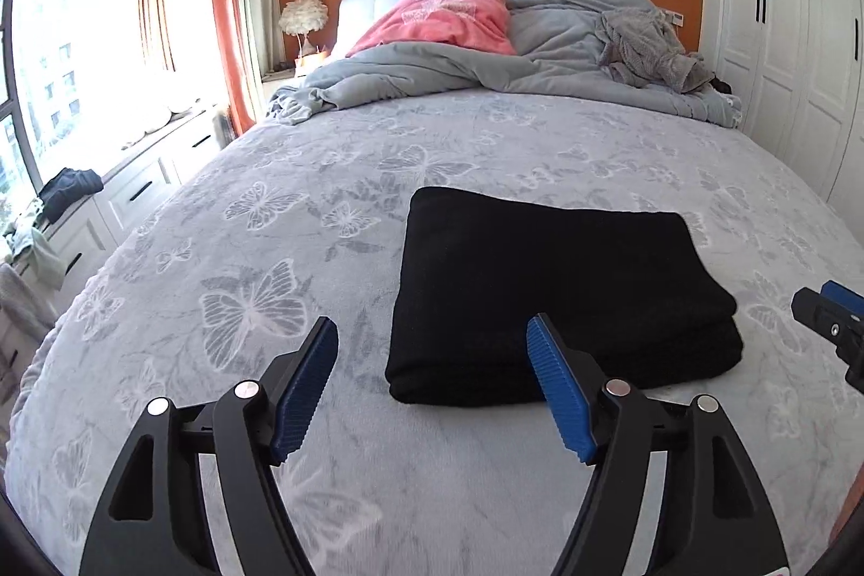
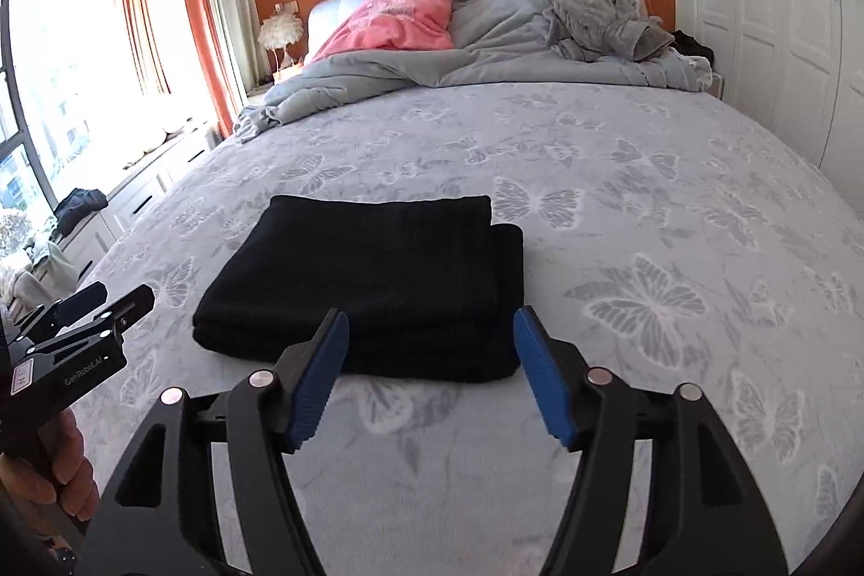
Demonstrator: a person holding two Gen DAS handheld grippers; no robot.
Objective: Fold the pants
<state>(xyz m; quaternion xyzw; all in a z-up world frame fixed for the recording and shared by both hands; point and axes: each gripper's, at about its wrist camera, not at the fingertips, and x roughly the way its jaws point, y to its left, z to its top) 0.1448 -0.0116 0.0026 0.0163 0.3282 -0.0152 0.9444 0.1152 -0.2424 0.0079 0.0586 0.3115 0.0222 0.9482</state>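
Folded black pants (image 1: 561, 290) flat on bed (image 1: 302, 176), long axis seemingly crosswise. Left gripper (image 1: 432, 381) and right gripper (image 2: 429, 373) fingers spread wide, gripping nothing, clear of cloth.

A grey bedspread printed with pale butterflies (image 1: 281, 198) is spread across the bed. A rumpled grey duvet (image 1: 432, 74) is heaped at the far end, with a pink printed pillow (image 1: 448, 17) laid on it. A white feathered lamp (image 1: 302, 17) is seen far left, beside orange curtains (image 1: 227, 9). White panelled wardrobe doors (image 1: 783, 36) are ranged along the right.
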